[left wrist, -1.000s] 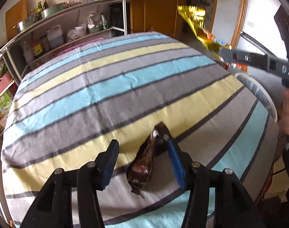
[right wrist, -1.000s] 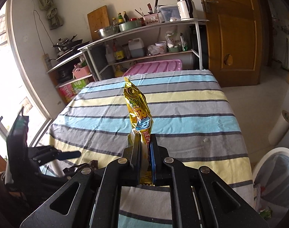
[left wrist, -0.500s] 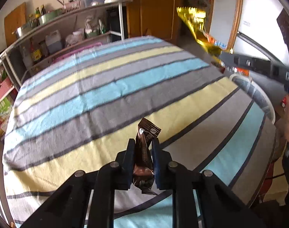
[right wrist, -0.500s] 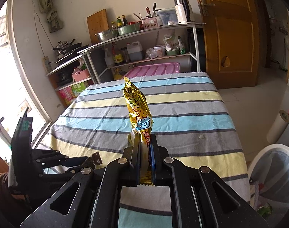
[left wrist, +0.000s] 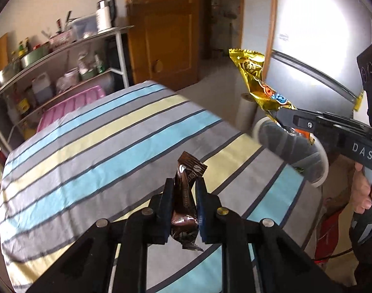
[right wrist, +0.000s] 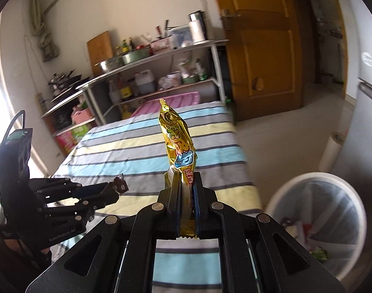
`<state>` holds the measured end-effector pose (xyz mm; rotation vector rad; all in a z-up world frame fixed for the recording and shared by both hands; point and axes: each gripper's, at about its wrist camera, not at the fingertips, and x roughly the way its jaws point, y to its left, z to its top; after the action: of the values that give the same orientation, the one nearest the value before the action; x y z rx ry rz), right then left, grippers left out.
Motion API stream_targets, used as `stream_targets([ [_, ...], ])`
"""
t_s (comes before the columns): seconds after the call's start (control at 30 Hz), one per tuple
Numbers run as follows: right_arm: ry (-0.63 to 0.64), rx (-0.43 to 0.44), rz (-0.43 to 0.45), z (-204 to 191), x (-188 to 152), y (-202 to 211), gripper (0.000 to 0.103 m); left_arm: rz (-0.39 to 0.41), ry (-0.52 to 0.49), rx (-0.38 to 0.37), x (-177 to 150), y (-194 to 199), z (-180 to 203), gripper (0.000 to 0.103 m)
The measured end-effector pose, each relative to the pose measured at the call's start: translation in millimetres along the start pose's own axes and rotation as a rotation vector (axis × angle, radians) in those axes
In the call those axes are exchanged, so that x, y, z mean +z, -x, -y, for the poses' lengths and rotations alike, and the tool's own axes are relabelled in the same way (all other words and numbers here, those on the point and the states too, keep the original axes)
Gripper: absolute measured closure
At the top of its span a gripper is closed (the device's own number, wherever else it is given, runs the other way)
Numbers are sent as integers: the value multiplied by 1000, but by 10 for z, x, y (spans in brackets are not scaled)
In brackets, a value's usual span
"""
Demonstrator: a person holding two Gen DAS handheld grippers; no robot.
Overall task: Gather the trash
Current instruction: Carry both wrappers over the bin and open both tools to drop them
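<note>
My left gripper (left wrist: 184, 183) is shut on a dark brown wrapper (left wrist: 186, 195), held upright above the striped table (left wrist: 88, 151). The same gripper (right wrist: 112, 189) shows at the left of the right wrist view, the brown wrapper (right wrist: 120, 184) sticking out of its tip. My right gripper (right wrist: 186, 178) is shut on a gold snack wrapper (right wrist: 177, 141) that stands up between its pads. In the left wrist view that gold wrapper (left wrist: 259, 85) hangs over the far right table edge, above a white trash bin (left wrist: 296, 151). The bin (right wrist: 318, 219), with litter inside, sits on the floor right of the table.
A metal shelf rack (right wrist: 161, 73) with pots, bottles and a kettle stands behind the table, a pink tub (right wrist: 169, 102) under it. A wooden door (right wrist: 264, 56) is at the back right. A paper roll (right wrist: 332, 151) and a fridge (right wrist: 366, 127) stand near the bin. A hand (left wrist: 364, 190) holds the right gripper.
My left gripper closed on the brown wrapper and lifted it off the table. Both grippers then moved right toward the bin, which now shows larger in both views.
</note>
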<state>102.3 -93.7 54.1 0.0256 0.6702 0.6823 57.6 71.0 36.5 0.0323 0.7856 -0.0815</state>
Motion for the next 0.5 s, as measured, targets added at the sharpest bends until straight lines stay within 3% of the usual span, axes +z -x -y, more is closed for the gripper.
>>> stream_targets([
  [0.33,-91,-144,46,594,-81,502,95,12,-73,-115,385,-240,613,85],
  [0.5,-150,-239,29,933,-177,659,95,-19,-126,-190,545,-470,1031,84],
])
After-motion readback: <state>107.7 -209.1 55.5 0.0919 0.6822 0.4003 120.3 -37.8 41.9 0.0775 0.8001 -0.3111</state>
